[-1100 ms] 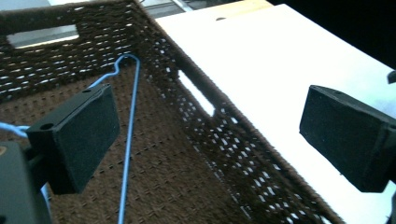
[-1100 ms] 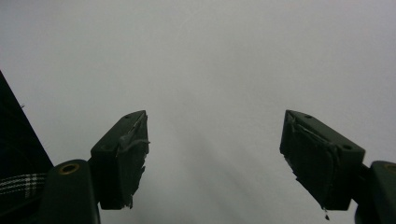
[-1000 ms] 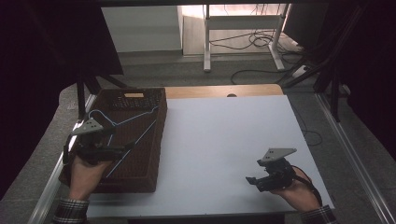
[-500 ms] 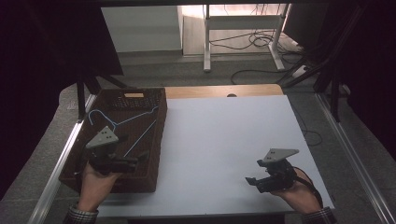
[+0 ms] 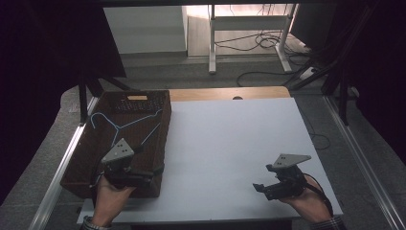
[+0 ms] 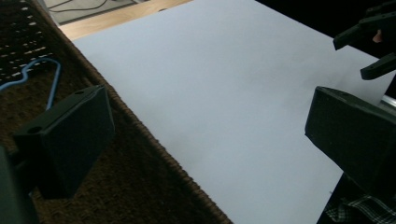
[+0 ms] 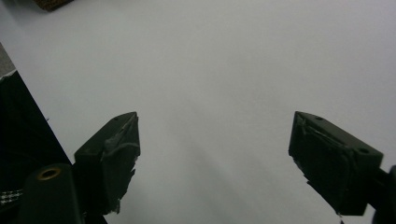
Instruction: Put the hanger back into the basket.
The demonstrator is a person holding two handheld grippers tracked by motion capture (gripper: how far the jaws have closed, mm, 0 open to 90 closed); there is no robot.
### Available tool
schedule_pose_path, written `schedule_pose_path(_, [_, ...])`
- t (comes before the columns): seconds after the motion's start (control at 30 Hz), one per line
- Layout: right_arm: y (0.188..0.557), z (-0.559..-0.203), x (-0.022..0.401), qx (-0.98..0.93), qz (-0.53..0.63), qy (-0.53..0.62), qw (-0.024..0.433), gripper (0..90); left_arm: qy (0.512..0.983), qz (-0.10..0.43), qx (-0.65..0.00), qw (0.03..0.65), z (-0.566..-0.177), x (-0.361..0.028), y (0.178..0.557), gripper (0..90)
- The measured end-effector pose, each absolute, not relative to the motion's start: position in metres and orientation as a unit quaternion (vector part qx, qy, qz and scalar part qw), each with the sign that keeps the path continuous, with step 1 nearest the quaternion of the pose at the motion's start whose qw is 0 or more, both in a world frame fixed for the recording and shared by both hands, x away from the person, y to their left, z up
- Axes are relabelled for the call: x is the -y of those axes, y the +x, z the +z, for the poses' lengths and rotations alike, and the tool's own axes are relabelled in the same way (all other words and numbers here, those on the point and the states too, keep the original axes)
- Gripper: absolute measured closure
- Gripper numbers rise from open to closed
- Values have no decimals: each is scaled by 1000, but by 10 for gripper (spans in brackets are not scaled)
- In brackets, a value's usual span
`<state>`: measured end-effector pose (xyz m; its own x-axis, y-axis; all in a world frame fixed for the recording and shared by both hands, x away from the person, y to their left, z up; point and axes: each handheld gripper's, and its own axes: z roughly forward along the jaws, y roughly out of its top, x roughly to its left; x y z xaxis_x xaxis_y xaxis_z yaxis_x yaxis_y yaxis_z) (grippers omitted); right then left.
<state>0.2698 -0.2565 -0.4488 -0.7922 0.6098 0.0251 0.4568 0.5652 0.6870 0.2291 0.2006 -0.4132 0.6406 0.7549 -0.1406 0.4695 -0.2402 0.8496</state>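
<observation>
A dark brown wicker basket (image 5: 153, 115) stands on the left side of the table, with a blue wire hanger (image 5: 115, 125) lying inside it. My left gripper (image 5: 154, 176) hovers over the basket's near right corner, pointing right, jaws wide apart and holding nothing. In the left gripper view the basket rim (image 6: 140, 135) runs between the jaws of the left gripper (image 6: 210, 135), and the hanger (image 6: 51, 84) shows at the left. My right gripper (image 5: 261, 178) rests low over the white board near the front right, open and empty. In its own view the right gripper (image 7: 215, 144) faces bare board.
A white board (image 5: 230, 139) covers the table, with a wooden strip (image 5: 225, 93) at its far edge. Metal rails run along both sides. Beyond the table are a desk frame (image 5: 249, 28) and floor cables. The other gripper (image 6: 373, 42) appears at the left gripper view's top right.
My left gripper has moved nearer and rightward over the basket, toward its near right corner, and turned to point right. The right gripper has stayed put.
</observation>
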Motion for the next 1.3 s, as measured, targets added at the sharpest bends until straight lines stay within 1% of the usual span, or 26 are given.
schedule_pose_path(0.17, [266,-447,259,-872,365,306,111,109,773,147,-397,473,-418,-196,226,5])
schedule_pose_path(0.37, [260,-444,260,-871,371,301,115,77,781,155,-389,464,-420,-189,218,2])
schedule_pose_path(0.6, [253,-442,263,-867,379,299,122,58,782,157,-387,462,-423,-186,210,0])
schedule_pose_path(1.07, [241,-443,280,-850,401,316,130,6,770,162,-397,472,-433,-197,186,0])
schedule_pose_path(1.3, [235,-443,291,-838,414,325,143,0,767,172,-400,471,-438,-202,175,0])
